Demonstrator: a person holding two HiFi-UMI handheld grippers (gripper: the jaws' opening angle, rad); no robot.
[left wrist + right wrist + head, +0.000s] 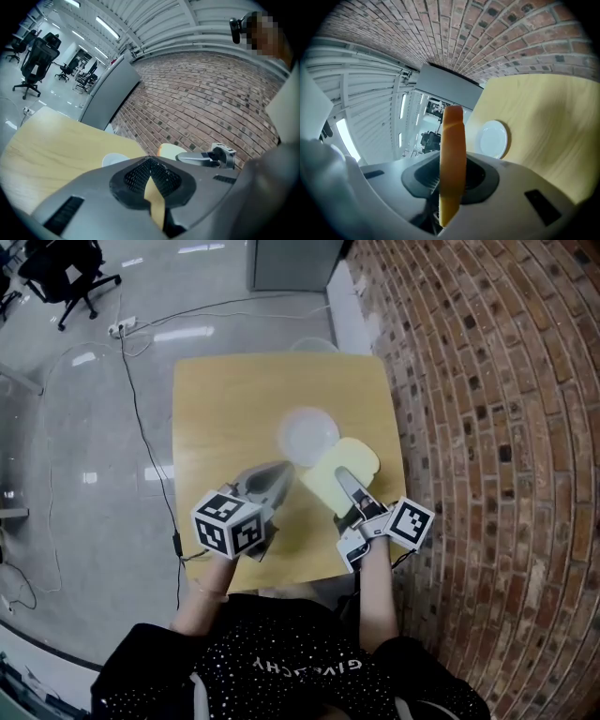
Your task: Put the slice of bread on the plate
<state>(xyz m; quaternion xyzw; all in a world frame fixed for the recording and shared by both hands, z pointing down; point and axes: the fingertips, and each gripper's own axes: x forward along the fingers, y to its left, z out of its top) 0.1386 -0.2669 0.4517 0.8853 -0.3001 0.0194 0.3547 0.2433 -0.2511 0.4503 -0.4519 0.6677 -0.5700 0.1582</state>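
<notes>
Because the bread (323,484), held above the desk (225,409) just beside the plate (286,432), looks light, soft and crushable, the right gripper (345,476) rightly pinches its near half across the flat faces, while the left gripper (281,470) is clenched on nothing.

Seen from above, the person wears a black top flecked with white (281,667), white lettering running across the chest. The left gripper (277,472) is a smooth grey moulded shell whose jaws are lined with black meshed pads (136,178), and it carries a white cube printed with black square markers (228,524). The right gripper (345,480) has the same grey shell and dark lining, a matching marker cube (411,521) and a bare silver metal fitting (223,154) behind its jaws.
</notes>
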